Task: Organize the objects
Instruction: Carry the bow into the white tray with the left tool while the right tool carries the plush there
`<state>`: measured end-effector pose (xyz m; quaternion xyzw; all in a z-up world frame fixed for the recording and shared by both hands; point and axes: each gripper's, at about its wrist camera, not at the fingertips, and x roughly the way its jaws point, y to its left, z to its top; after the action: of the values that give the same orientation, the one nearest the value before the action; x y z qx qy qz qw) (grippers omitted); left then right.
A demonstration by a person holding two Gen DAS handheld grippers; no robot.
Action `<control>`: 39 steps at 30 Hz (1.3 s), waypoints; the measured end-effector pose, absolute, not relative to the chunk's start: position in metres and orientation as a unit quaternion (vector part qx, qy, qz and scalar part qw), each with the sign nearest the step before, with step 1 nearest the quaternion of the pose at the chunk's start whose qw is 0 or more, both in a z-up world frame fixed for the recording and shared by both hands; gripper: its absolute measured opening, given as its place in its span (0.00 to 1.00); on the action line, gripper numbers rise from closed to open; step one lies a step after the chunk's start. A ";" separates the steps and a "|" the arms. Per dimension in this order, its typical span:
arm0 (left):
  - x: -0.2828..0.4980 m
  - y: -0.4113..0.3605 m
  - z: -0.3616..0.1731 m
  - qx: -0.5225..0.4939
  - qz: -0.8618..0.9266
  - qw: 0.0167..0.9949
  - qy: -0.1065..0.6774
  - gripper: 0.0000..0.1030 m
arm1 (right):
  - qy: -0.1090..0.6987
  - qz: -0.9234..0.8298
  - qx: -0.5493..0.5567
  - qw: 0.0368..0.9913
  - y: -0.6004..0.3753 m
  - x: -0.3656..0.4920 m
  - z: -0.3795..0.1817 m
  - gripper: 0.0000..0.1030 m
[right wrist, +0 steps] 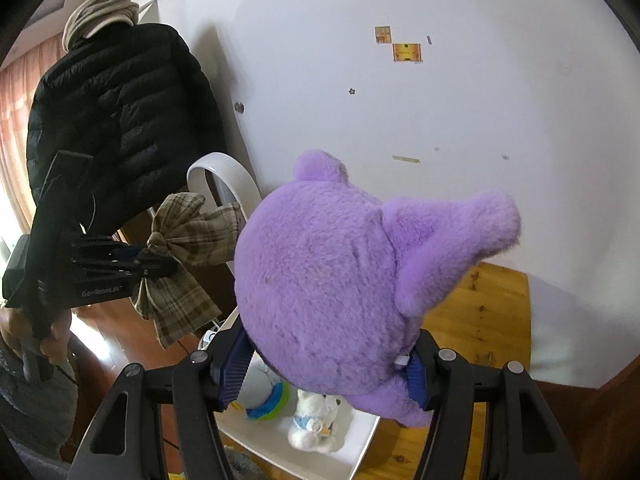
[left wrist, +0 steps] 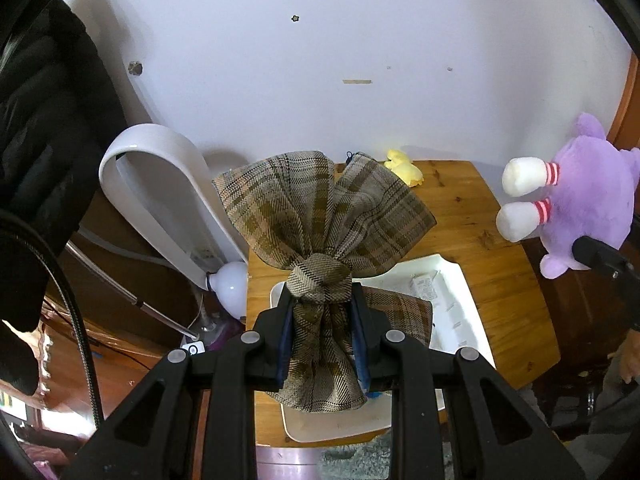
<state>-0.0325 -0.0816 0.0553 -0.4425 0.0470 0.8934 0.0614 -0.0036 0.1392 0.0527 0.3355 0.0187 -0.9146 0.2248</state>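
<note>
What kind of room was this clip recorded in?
Probably a lived-in home room, perhaps a bedroom or living room: a black puffer jacket hangs by the wall, a purple plush toy and a small white teddy are about, and a wooden table holds a white tray.

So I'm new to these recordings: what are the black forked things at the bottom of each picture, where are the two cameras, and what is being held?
There is no robot arm here. A person carries a handheld two-finger gripper in each hand, and each gripper has a wide-angle camera looking forward along its fingers. That is why black fingers fill the bottom of both pictures.

The left-hand camera shows the left gripper shut on the knot of a plaid fabric bow. The right-hand camera shows the right gripper clamped on a purple plush toy. Each view also catches the other item off to the side.

Below them is a wooden table with a white tray. In the tray lie a small white plush and a blue-green toy. Something yellow sits by the wall.
</note>
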 end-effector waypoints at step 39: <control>-0.049 -0.063 -0.053 -0.457 0.887 0.027 0.063 0.38 | 0.072 -0.844 0.481 0.224 0.064 0.010 -0.070 0.71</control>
<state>-0.0492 -0.0626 -0.0534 -0.4574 0.0630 0.8866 0.0268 0.0103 0.0642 -0.0696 0.4814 0.0717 -0.8443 0.2244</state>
